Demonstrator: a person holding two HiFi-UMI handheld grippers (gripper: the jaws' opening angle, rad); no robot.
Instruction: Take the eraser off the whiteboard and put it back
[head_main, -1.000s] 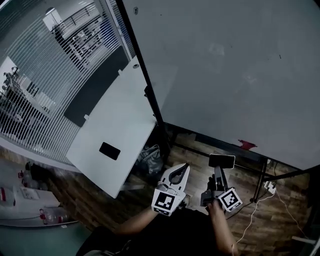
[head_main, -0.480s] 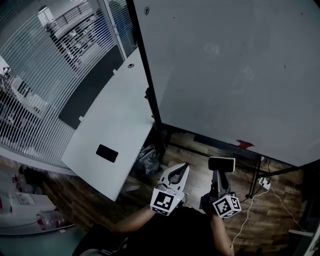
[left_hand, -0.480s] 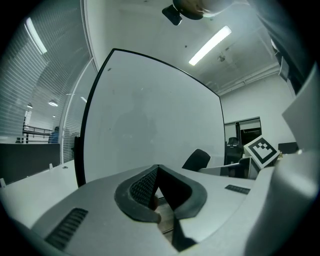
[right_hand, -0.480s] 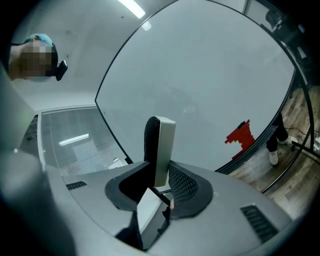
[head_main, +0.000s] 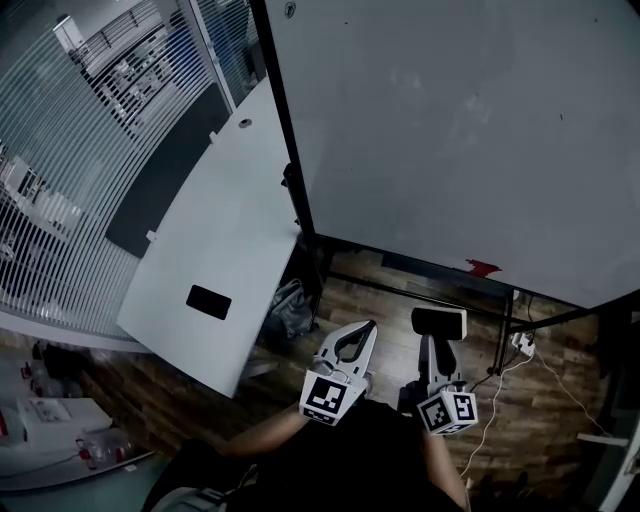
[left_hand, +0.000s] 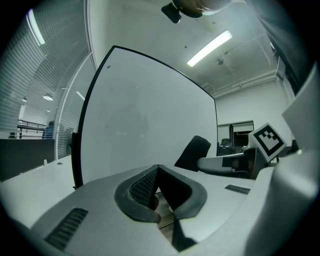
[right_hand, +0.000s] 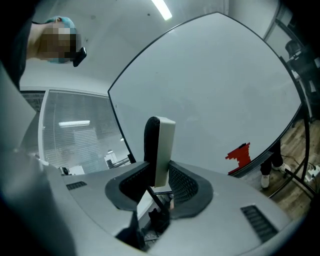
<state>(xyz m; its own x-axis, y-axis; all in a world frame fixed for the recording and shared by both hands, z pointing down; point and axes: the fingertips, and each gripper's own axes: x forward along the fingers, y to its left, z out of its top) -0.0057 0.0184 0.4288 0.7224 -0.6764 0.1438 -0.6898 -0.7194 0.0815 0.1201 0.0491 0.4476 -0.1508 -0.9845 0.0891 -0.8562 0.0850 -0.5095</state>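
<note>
Left gripper (head_main: 366, 328) sits low, fingers (left_hand: 142, 187) pinched together on nothing. Right gripper (head_main: 438, 345) beside it has its fingers (right_hand: 183, 183) clamped on the eraser (right_hand: 159, 145), which stands upright, clear of the whiteboard (head_main: 450, 130).

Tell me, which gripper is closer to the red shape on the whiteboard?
Right. The right gripper, holding the eraser, is in front of the red shape, slightly left; the left gripper sits farther left.
</note>
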